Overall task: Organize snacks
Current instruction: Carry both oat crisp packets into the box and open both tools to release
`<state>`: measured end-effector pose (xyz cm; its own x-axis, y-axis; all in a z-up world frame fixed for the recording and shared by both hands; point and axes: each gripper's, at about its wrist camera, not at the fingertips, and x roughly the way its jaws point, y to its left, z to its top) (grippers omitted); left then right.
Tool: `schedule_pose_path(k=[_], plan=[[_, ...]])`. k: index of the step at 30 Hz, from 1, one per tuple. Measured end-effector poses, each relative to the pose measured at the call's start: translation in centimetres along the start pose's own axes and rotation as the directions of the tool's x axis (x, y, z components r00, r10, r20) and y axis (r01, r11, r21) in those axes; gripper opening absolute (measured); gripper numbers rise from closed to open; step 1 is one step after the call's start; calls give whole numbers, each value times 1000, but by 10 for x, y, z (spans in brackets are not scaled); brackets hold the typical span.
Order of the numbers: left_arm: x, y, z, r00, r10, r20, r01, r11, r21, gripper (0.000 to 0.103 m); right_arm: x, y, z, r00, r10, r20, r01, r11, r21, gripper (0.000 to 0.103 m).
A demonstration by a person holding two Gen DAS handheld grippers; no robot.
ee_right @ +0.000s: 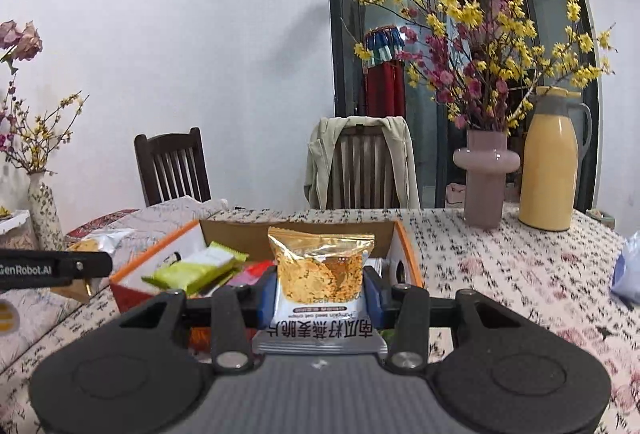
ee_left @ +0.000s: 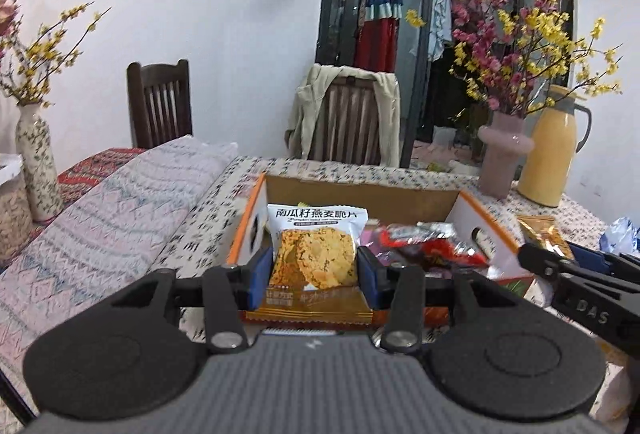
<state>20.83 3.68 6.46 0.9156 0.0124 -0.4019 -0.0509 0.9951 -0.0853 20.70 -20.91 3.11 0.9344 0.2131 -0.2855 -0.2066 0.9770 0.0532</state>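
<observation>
Two oat-crisp packets, one per gripper. The left gripper [ee_left: 316, 270] clamps a packet [ee_left: 314, 254], white top up, glossy orange foil below. The right gripper [ee_right: 320, 294] pinches another packet [ee_right: 320, 270] upside down. Both hang over the one cardboard box [ee_left: 360, 193] at 12 o'clock, its red wrappers [ee_left: 432, 242] crinkled.

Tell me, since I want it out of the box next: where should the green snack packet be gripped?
Grip the green snack packet across its narrow width near the raised end, coming from above. It lies tilted atop the other snacks in the cardboard box, so that end looks free; both grippers are full now.
</observation>
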Motion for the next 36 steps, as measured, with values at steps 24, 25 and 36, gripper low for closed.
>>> schedule_pose_path(k=[24,25,36], plan=[[100,-2,30,997,63,-34,-64,998,-20,46,94,-8,33,1000,-4,-10,4,1000,12,43],[104,0,26,997,64,-40,-65,998,-22,46,98,-10,29,1000,0,-8,0,1000,19,43],[114,10,14,996,59,-71,-61,997,-39,46,107,-12,12,999,16,-44,-16,1000,7,43]])
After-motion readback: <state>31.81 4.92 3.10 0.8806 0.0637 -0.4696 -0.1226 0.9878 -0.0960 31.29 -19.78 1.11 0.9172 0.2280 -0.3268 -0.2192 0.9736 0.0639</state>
